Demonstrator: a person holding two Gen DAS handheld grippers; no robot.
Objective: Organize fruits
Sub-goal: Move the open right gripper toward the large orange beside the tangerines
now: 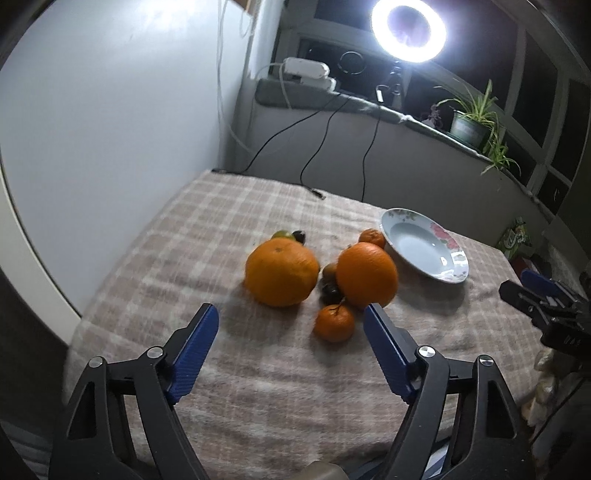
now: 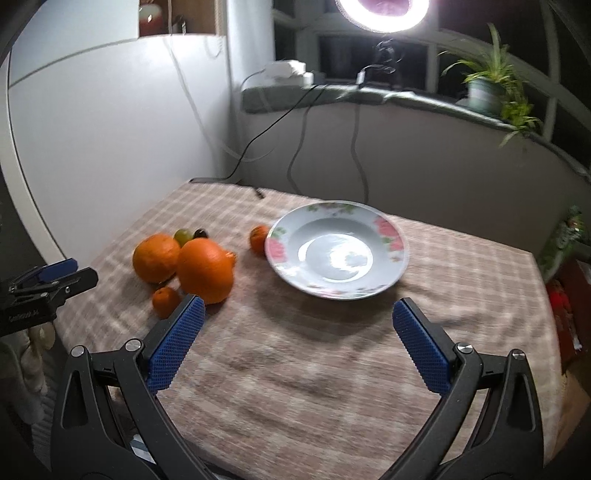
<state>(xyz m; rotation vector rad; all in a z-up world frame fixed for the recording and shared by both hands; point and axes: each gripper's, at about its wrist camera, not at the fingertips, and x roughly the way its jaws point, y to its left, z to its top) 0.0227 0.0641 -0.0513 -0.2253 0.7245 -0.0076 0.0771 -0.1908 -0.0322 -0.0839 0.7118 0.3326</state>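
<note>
Checked cloth covers the surface (image 1: 258,369), lit by a ring lamp (image 1: 408,31). Nothing is yet organized, it seems: the plate (image 2: 400,254) near the far right corner holds nothing, while two big oranges (image 1: 282,271), small tangerines (image 1: 334,322) and darker fruit are bunched beside it. Both the left gripper (image 1: 291,323) and right gripper (image 2: 295,317) are held spread wide, grasping nothing. Cables (image 1: 314,147) trail behind.

Two large oranges (image 1: 282,272) and small tangerines (image 1: 334,322) cluster beside an empty floral plate (image 1: 424,245).
</note>
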